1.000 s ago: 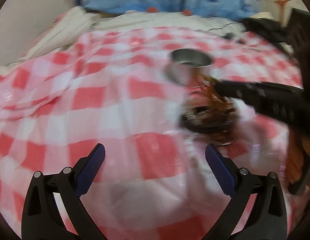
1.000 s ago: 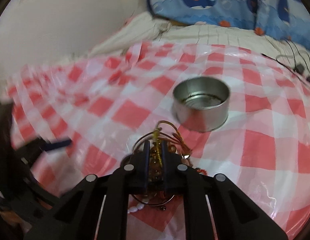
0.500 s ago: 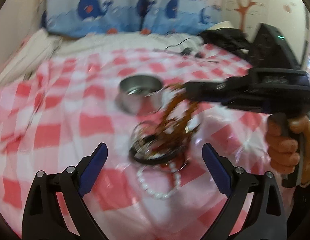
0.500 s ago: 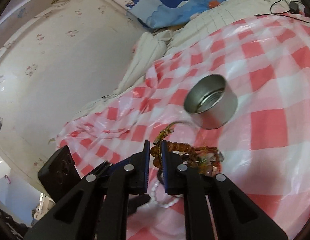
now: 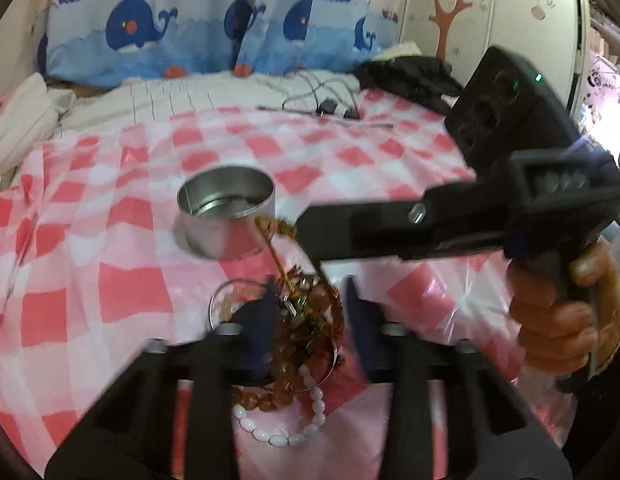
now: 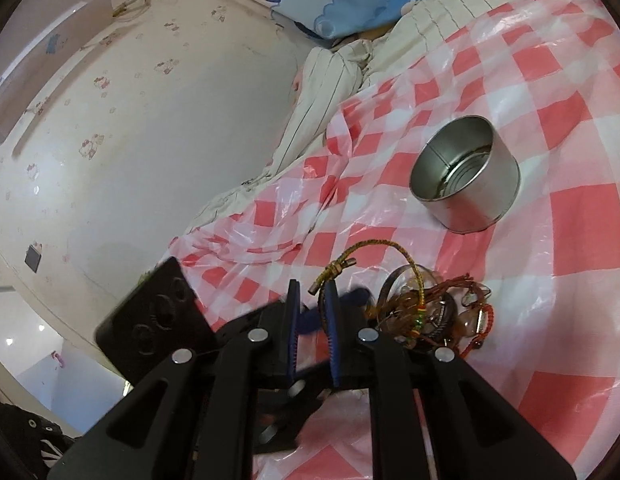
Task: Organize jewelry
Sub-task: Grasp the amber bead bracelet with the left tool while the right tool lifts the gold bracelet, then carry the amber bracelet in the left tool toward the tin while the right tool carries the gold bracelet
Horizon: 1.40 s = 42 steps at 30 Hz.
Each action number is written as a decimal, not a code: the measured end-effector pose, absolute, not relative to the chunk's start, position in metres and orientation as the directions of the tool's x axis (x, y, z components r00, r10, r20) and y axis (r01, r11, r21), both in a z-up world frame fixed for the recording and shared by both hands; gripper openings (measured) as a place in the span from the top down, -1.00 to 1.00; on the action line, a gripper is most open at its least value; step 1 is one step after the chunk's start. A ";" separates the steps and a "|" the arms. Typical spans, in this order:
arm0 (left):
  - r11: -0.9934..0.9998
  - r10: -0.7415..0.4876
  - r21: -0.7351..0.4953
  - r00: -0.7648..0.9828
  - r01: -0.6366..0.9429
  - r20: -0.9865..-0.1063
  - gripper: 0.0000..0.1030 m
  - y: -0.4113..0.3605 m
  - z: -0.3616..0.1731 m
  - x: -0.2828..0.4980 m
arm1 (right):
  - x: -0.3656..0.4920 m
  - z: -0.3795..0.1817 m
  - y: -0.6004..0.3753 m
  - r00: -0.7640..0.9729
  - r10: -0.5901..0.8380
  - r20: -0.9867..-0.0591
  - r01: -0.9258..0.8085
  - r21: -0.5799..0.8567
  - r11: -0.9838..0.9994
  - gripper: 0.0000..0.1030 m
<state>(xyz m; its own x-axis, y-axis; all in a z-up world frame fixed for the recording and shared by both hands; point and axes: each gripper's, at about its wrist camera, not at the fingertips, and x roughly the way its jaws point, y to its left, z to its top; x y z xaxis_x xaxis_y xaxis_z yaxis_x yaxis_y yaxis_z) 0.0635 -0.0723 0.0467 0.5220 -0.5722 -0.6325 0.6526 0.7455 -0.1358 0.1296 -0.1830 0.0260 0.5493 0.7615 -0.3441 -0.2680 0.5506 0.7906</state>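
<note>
A tangle of jewellery [image 5: 306, 320] lies on the red-checked cloth: amber beads, bangles and a white bead bracelet [image 5: 278, 432]. My left gripper [image 5: 312, 300] is closing on it, its blurred blue pads touching both sides. My right gripper [image 5: 300, 228] reaches in from the right, in a person's hand [image 5: 558, 320]. A gold braided cord [image 5: 270, 248] runs from its tip down into the tangle. In the right wrist view the right gripper [image 6: 312, 286] is opening. The gold cord [image 6: 370, 245] rests against one pad with a gap beside it. The tangle [image 6: 430, 312] lies just right of it.
An open, empty round metal tin [image 5: 226, 208] [image 6: 470, 196] stands on the cloth just beyond the jewellery. Whale-print pillows [image 5: 150, 40], cables [image 5: 330, 108] and dark clothing [image 5: 406, 72] lie at the back. A wall [image 6: 150, 140] and bunched bedding [image 6: 318, 92] border the left.
The left jaws went from wide apart to narrow around the tangle as the left gripper moved in over it. The right gripper rolled; the amber beads no longer sit between its pads.
</note>
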 end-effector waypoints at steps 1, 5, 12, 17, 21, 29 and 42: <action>0.745 -0.568 -0.134 0.515 0.653 -0.642 0.62 -0.072 0.045 0.063 | 0.130 0.025 -0.184 0.554 0.751 -0.360 -0.258 0.783 0.566 0.72; 0.739 -0.567 -0.154 0.482 0.656 -0.668 0.61 -0.064 0.046 0.063 | 0.130 0.021 -0.191 0.581 0.730 -0.359 -0.230 0.788 0.571 0.72; 0.758 -0.538 -0.103 0.528 0.645 -0.657 -0.62 -0.044 0.056 0.049 | 0.131 0.025 -0.181 0.573 0.702 -0.423 -0.230 0.739 0.633 -0.16; 0.749 -0.470 -0.010 0.520 0.663 -0.713 -0.63 -0.045 0.054 0.047 | 0.124 0.035 -0.154 0.617 0.559 -0.554 -0.276 0.513 0.813 -0.09; 0.771 -0.360 0.039 0.486 0.636 -0.796 -0.63 -0.030 0.039 0.056 | 0.122 0.036 -0.133 0.627 0.512 -0.587 -0.340 0.385 0.858 0.14; 0.812 -0.366 -0.005 0.503 0.584 -0.783 -0.63 -0.005 0.044 0.065 | 0.129 0.013 -0.099 0.630 0.379 -0.678 -0.351 0.186 0.918 0.86; 0.826 -0.479 -0.211 0.452 0.523 -0.753 0.39 -0.032 0.016 0.092 | 0.129 0.037 -0.189 0.725 0.526 -0.444 -0.183 0.612 0.769 0.87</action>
<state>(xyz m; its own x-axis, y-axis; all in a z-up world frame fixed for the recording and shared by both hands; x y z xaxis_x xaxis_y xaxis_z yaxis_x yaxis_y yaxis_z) 0.0919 -0.0321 0.0161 0.4519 -0.4787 -0.7527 0.5235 0.8256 -0.2108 0.1287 -0.1892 0.0370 0.7250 0.5265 -0.4441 -0.1834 0.7690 0.6123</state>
